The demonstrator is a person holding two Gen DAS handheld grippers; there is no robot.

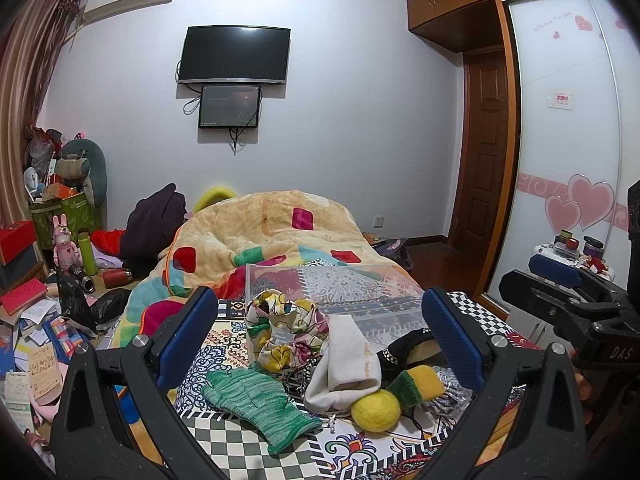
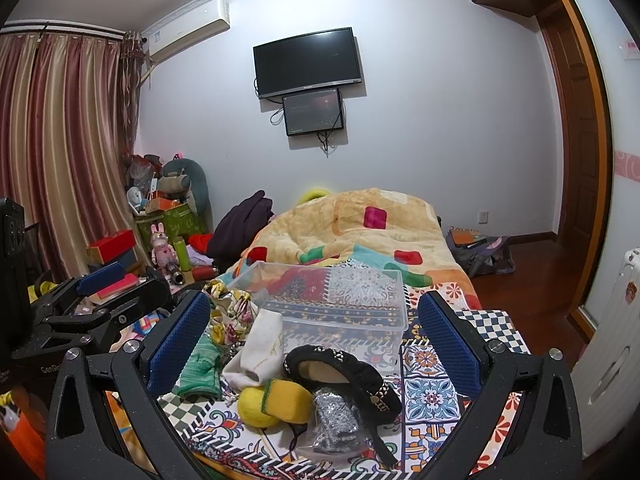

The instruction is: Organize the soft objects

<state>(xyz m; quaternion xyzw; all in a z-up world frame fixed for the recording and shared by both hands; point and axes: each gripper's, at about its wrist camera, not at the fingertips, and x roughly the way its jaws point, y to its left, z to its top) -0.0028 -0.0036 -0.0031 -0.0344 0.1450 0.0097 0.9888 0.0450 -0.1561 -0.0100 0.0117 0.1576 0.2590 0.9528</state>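
Grippers: left gripper [image 1: 320, 336] and right gripper [image 2: 316, 340] both spread wide, holding nothing, above the pile
Pile: on the patterned bedspread [image 2: 432, 396], just in front of the clear plastic box [image 2: 340, 300]
Items: green glove [image 1: 260, 404], white sock [image 1: 344, 364], yellow ball [image 1: 376, 410] touching a yellow-green sponge [image 1: 416, 386], floral cloth [image 1: 280, 332] against the box, black beaded slipper [image 2: 344, 372], silver scrubber [image 2: 334, 420]
Box: upright, nothing inside

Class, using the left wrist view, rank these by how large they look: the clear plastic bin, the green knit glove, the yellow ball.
1. Clear plastic bin, largest though farthest away.
2. Green knit glove.
3. Yellow ball, smallest; it lies about as near as the glove, so this ranking seems fair.
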